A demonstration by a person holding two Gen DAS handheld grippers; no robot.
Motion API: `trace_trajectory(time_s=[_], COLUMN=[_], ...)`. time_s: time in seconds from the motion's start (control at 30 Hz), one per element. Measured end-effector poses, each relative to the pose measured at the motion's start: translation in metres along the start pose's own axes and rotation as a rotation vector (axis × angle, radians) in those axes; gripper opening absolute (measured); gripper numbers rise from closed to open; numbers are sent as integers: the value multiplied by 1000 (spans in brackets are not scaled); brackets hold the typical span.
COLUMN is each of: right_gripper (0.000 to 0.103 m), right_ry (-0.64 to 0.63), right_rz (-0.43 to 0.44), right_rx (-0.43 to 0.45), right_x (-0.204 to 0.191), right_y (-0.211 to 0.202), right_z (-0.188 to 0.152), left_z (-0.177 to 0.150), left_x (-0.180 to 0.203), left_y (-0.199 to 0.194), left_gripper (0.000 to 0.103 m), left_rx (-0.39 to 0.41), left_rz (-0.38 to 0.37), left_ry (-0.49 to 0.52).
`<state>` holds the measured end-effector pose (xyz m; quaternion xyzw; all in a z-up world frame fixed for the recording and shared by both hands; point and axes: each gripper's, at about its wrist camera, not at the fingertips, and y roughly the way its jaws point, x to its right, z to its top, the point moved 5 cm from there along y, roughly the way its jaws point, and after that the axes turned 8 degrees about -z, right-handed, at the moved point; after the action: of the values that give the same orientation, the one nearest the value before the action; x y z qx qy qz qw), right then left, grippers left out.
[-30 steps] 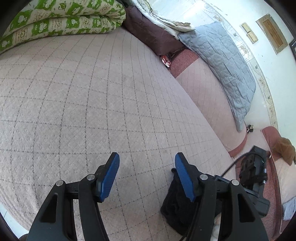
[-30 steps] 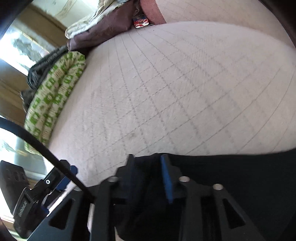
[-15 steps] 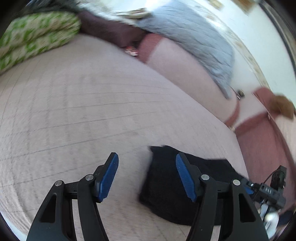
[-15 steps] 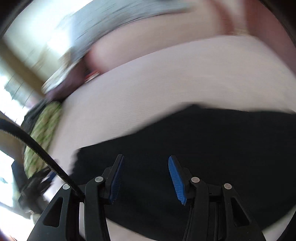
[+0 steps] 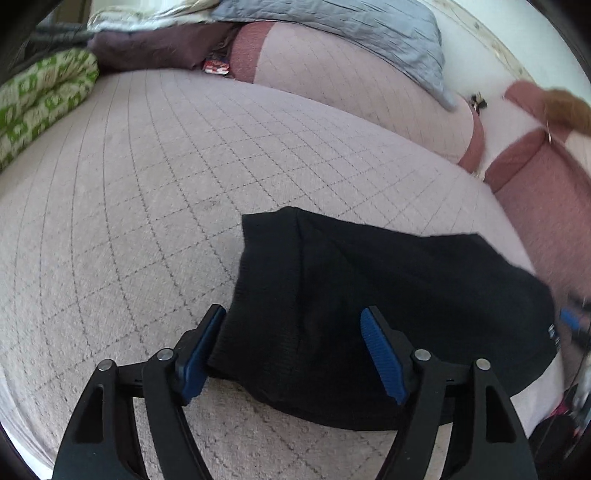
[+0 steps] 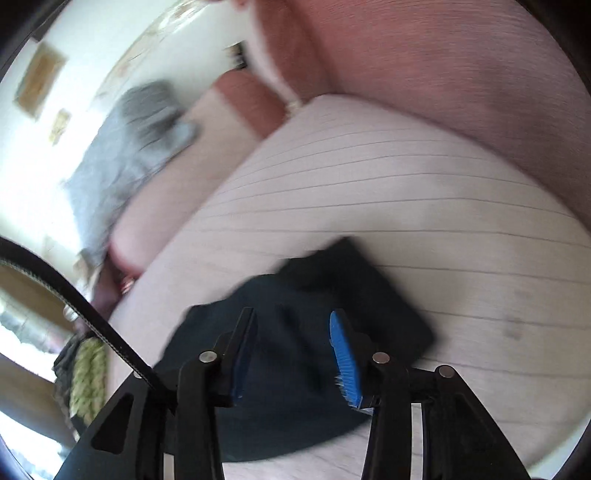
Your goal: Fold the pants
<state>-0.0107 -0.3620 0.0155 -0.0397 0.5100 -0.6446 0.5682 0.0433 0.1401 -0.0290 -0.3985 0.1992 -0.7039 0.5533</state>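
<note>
Left wrist view: the left gripper (image 5: pixel 293 352) hangs low over the quilted bedspread (image 5: pixel 147 177), fingers spread wide and holding nothing; the black pants (image 5: pixel 388 302) lie bunched flat on the bedspread, their near-left corner between the blue pads (image 5: pixel 382 354). Beyond the pants, a green patterned quilt (image 5: pixel 40 99) sits at the bedspread's far left edge and a grey pillow (image 5: pixel 354 26) lies on the far side. Right wrist view (motion-blurred): the right gripper (image 6: pixel 291 360) is tilted above the pants (image 6: pixel 306 332), fingers apart and released, the cloth lying beneath and between them; a black cable (image 6: pixel 74 295) crosses left of the pants.
</note>
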Motion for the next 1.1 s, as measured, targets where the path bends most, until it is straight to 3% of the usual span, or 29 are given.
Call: trace_trajectory(time_s=[0.13, 0.23, 0.3, 0.43, 0.57, 0.77, 0.87, 0.93, 0.97, 1.1], right_gripper=[56, 32, 35, 53, 55, 55, 55, 55, 55, 56], right_ry=[24, 87, 75, -107, -216, -329, -417, -485, -511, -632], right_rz=[63, -3, -7, -43, -15, 68, 90, 105, 114, 153], right_rx=[-128, -148, -117, -55, -70, -152, -175, -183, -189, -234], right_x=[-11, 2, -8, -37, -58, -98, -128, -151, -162, -230], right_y=[61, 90, 82, 57, 41, 42, 46, 47, 49, 67], right_z=[14, 23, 23, 6, -28, -85, -105, -116, -120, -132], left_z=[-4, -1, 6, 15, 8, 9, 2, -3, -4, -6], left_x=[2, -1, -13, -51, -72, -35, -13, -1, 0, -12], left_y=[-1, -8, -25, -53, -46, -21, -10, -8, -6, -11], left_gripper=[76, 76, 76, 76, 76, 91, 91, 66, 45, 36], left_rx=[3, 13, 62, 171, 131, 58, 22, 3, -8, 6], left_rz=[34, -3, -66, -110, -117, -109, -95, -100, -93, -141], left_ry=[46, 14, -69, -276, -379, -212, -111, -69, -60, -170])
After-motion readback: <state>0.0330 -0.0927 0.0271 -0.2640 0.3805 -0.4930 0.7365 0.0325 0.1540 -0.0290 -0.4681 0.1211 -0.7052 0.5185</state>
